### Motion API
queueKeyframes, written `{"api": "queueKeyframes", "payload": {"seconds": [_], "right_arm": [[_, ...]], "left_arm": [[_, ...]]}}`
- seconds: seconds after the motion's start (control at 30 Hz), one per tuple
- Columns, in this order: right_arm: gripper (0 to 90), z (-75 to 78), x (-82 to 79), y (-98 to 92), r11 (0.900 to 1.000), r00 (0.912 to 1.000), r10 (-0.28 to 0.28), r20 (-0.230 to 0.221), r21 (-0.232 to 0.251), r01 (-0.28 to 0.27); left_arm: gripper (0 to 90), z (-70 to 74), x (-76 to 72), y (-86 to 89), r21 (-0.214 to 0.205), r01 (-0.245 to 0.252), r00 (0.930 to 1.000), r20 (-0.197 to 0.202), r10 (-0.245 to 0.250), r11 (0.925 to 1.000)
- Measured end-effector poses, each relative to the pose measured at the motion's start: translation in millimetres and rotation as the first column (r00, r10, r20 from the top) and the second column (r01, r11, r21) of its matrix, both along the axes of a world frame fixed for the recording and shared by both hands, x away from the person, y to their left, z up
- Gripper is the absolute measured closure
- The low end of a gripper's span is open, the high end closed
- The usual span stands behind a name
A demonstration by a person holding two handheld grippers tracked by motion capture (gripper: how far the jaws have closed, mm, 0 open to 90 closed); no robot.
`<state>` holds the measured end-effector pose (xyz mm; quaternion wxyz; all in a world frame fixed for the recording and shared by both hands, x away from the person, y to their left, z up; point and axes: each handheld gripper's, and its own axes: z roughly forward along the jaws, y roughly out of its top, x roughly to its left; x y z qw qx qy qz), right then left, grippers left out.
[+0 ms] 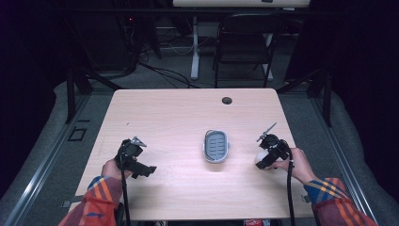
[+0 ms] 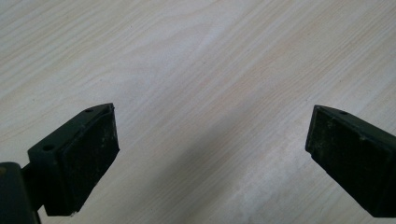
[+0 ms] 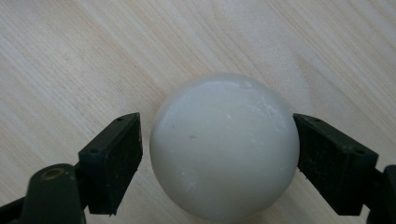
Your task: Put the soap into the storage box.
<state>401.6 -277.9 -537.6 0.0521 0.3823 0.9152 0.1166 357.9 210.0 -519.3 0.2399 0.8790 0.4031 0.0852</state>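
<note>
Right tool [image 3: 217, 140] at the right side of the worktop [image 1: 179, 117], held low in the person's right hand [image 1: 294, 165]. A white ball [image 3: 224, 147] rests on the wood between its jaws. The right pad touches the ball's side; the left pad stands just beside it, with a thin gap visible, so a firm clamp cannot be confirmed. In the high view the ball [image 1: 260, 157] lies just beneath the tool's tip, right of a small grey tray [image 1: 205, 146] at the worktop's middle. Left tool [image 2: 210, 140] near the left front of the worktop in the left hand [image 1: 113, 168], jaws wide apart over bare wood, nothing between them. Tray and ball are apart.
</note>
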Motion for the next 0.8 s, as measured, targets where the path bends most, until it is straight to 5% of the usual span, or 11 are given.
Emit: {"api": "queueKeyframes", "payload": {"seconds": [0.8], "right_arm": [[23.8,-3.3,1.4,3.5,0.9985,1.0000,0.008,0.000,-0.054,-0.008]], "left_arm": [[3.2,0.7,-0.5,0.2,0.004,0.002,1.0000,0.002,-0.002,1.0000]]}}
